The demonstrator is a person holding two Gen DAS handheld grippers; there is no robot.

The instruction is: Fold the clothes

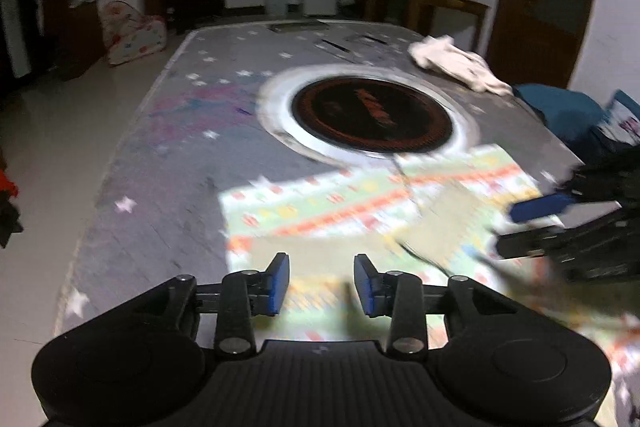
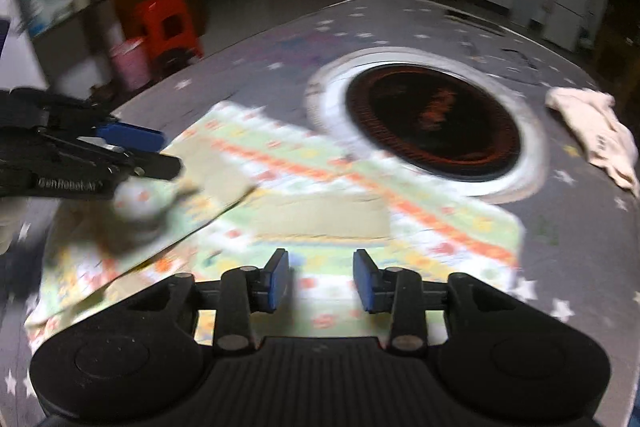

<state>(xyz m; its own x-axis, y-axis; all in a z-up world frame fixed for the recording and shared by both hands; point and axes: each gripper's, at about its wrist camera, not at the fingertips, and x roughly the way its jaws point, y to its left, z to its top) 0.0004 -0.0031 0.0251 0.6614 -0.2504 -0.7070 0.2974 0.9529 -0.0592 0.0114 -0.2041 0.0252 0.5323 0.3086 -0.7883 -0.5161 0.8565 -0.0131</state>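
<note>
Although both views are smeared with motion blur, the patterned garment (image 1: pixel 360 211) can be made out lying spread on the near part of the tabletop (image 1: pixel 168 155), its pale green cloth crossed by orange and yellow bands, just in front of the round black burner (image 1: pixel 372 117) with its silver ring. The left claw (image 1: pixel 321 283) hangs over the near edge of the garment with its blue pads parted and nothing between them. The right claw (image 2: pixel 321 281) is likewise released, spread wide above the garment's near side. In the right wrist view the left claw (image 2: pixel 138 149) reaches in from the left, and a lifted, folded-over flap of the garment (image 2: pixel 168 211) lies just under its tips; whether they touch the cloth is lost in the blur. A crumpled cream cloth (image 2: pixel 596 131) sits well apart, at the far right of the tabletop beyond the burner.
</note>
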